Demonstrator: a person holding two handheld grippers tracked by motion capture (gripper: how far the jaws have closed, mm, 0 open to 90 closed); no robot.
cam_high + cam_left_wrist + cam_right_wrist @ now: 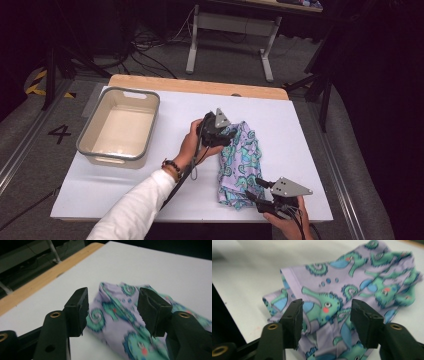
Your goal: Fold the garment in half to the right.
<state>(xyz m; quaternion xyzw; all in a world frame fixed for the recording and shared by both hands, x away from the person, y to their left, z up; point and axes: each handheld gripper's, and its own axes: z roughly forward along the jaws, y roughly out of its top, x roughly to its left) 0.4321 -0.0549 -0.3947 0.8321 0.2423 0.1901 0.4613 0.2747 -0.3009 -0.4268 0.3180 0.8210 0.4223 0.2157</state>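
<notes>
left gripper (223,134) jaws spread | right gripper (256,193) jaws spread | patterned cloth (240,162) unheld

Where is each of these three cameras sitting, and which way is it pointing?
High view: above the person's side, looking forward and down on the white table; a sleeve, both hands, left tool, right tool, a grey bin.
Left gripper view: rides the left tool, looking along its open jaws at the patterned cloth.
Right gripper view: rides the right tool, looking along its open jaws at the cloth's other end.
Shared: all three see the cloth on the table.
</notes>
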